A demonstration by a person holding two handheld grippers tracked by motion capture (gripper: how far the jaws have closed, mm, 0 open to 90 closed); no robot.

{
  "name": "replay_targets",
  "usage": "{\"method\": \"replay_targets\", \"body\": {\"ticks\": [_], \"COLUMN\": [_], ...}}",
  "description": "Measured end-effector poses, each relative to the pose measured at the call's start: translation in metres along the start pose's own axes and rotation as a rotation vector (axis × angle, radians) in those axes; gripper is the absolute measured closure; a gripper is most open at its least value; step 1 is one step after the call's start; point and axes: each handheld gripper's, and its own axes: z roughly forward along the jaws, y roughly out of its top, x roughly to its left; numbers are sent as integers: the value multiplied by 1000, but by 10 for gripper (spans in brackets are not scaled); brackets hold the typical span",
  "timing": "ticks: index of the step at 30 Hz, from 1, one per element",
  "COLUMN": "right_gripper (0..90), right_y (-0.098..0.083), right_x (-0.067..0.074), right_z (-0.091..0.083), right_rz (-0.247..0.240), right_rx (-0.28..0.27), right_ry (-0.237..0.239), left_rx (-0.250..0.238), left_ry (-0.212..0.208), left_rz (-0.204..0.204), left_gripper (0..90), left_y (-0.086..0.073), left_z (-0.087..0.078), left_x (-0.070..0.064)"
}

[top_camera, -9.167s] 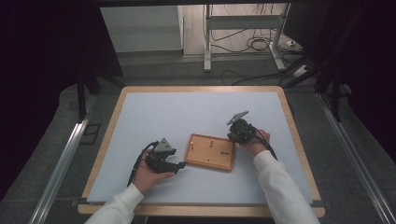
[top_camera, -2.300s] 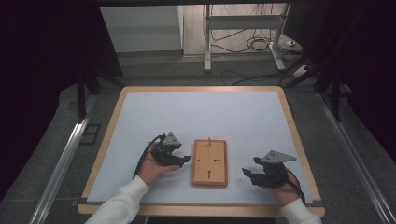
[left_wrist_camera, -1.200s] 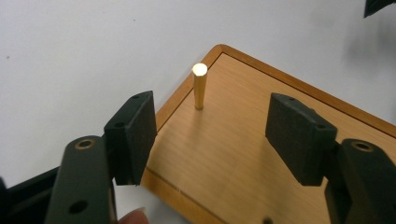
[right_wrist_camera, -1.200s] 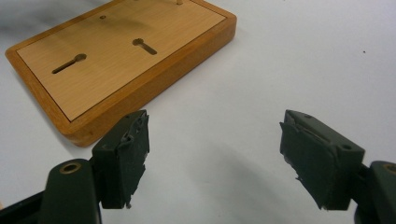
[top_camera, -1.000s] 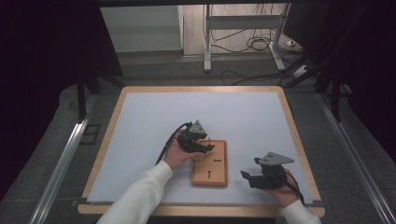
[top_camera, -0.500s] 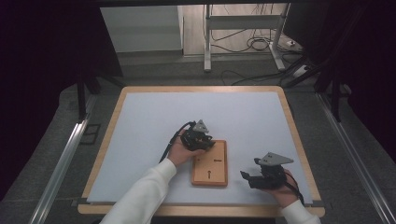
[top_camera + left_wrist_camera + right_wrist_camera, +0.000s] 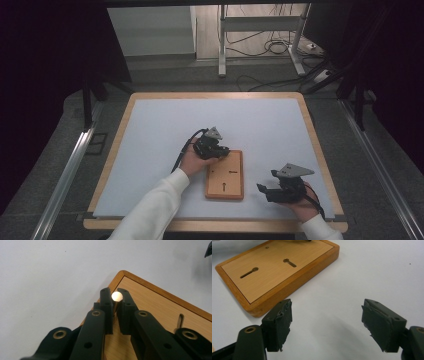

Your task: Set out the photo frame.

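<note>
A wooden board (image 7: 225,175) with two keyhole slots (image 7: 289,263) lies flat on the white mat, near the front. My left gripper (image 7: 220,150) is at the board's far left corner. In the left gripper view the board (image 7: 155,305) lies under my left gripper (image 7: 114,292). Its jaws have just been closing and now pinch a small peg with a round pale head (image 7: 117,296). My right gripper (image 7: 263,190) rests to the right of the board near the front edge. It stands open on the bare mat (image 7: 328,307), the board (image 7: 274,267) beyond it.
The white mat (image 7: 165,125) sits inside the table's wooden rim (image 7: 215,95). Metal rails (image 7: 67,170) run along both sides. Behind the table stand a metal frame (image 7: 220,45) and loose cables (image 7: 272,47) on the floor.
The left hand came from the mat left of the board to its far left corner and has edged slightly along it. The right hand has stayed put.
</note>
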Motion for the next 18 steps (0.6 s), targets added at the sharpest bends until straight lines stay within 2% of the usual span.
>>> {"method": "replay_targets", "body": {"ticks": [4,11,18], "right_gripper": [251,232,189], "right_y": [1,6,10], "right_x": [3,17,35], "right_z": [0,-3,-1], "right_rz": [-19,-94,-203], "right_rx": [-3,-12,1], "right_ry": [-1,-4,-16], "left_rx": [11,14,35], "left_ry": [-14,-35,-64], "left_rz": [-14,-44,-48], "left_gripper": [839,834,829], "left_y": [1,2,4], "left_z": [0,0,-1], "left_x": [2,4,8]}}
